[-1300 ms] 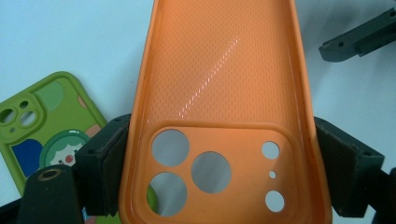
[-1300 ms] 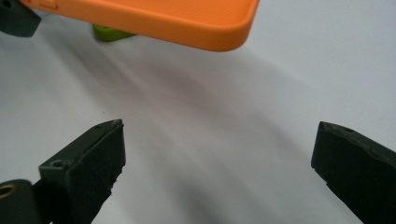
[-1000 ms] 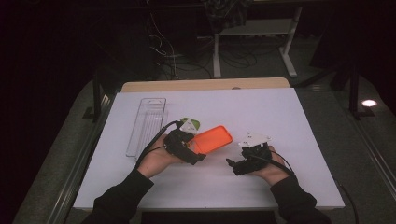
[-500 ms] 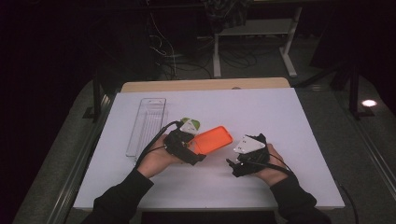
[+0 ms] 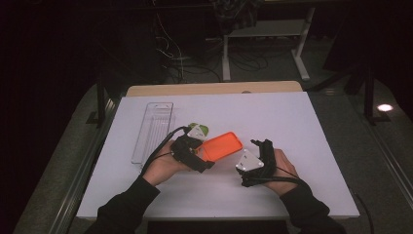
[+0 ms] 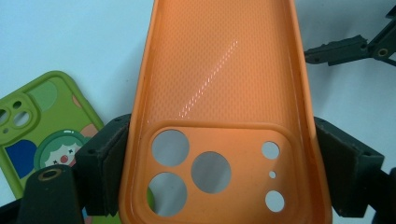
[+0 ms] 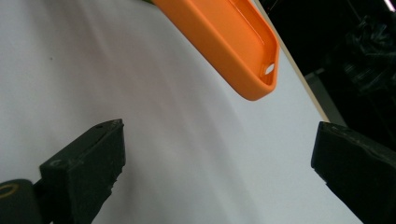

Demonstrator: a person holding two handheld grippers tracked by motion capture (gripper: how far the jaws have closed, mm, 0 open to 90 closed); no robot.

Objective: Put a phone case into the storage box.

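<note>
In the high view, a soft orange silicone phone case (image 5: 221, 145) is held above the white bench (image 5: 302, 126), clamped at its camera end by the left hand-held gripper (image 5: 200, 156). A green cartoon-printed phone case (image 5: 200, 129) lies just behind the orange case, and a clear ribbed plastic tray (image 5: 152, 130) lies to its left. The right hand-held gripper (image 5: 258, 146) waits just right of the orange case, apart from it.

In the left gripper view, both pads are pressed against the long sides of the orange case (image 6: 219, 107), hollow side up, at the level of the lens holes; the green case (image 6: 44, 126) lies flat below and to the left. This grip is best kept firm, since the soft walls may bow and slip.

In the right gripper view, the jaws stand wide with nothing between them, and the free end of the orange case (image 7: 233, 51) hangs ahead. That end should be approached squarely and closed on across both side walls.
</note>
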